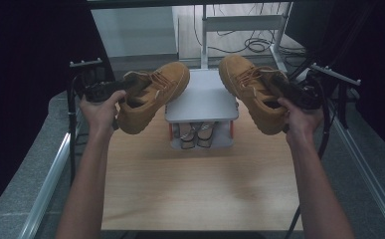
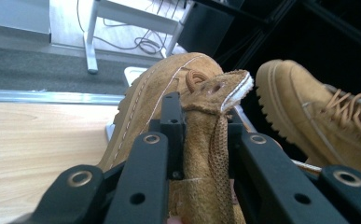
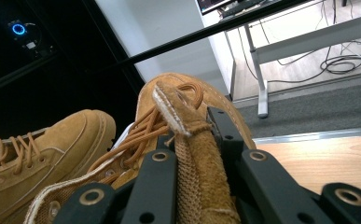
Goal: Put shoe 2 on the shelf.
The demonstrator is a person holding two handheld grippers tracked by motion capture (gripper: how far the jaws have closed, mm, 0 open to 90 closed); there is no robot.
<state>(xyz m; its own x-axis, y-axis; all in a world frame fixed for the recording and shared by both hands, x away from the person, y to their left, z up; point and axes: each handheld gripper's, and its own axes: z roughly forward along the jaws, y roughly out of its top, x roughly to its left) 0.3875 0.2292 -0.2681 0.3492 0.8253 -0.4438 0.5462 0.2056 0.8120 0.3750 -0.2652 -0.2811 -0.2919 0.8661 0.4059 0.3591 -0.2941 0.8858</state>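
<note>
While both boots hang lifted above the wooden table (image 1: pixel 200 184), the step in hand reads as carrying the pair.
- Table: grey rack (image 1: pixel 201 102) at 12 o'clock.
- Left boot (image 1: pixel 150 94): 10 o'clock, toe inward.
- Right boot (image 1: pixel 252 89): 2 o'clock, toe inward.
- Left gripper (image 2: pixel 199 140): clamped on its boot's collar.
- Right gripper (image 3: pixel 197 149): likewise.
Next, probably: lower each sole-down, level, then release.
</note>
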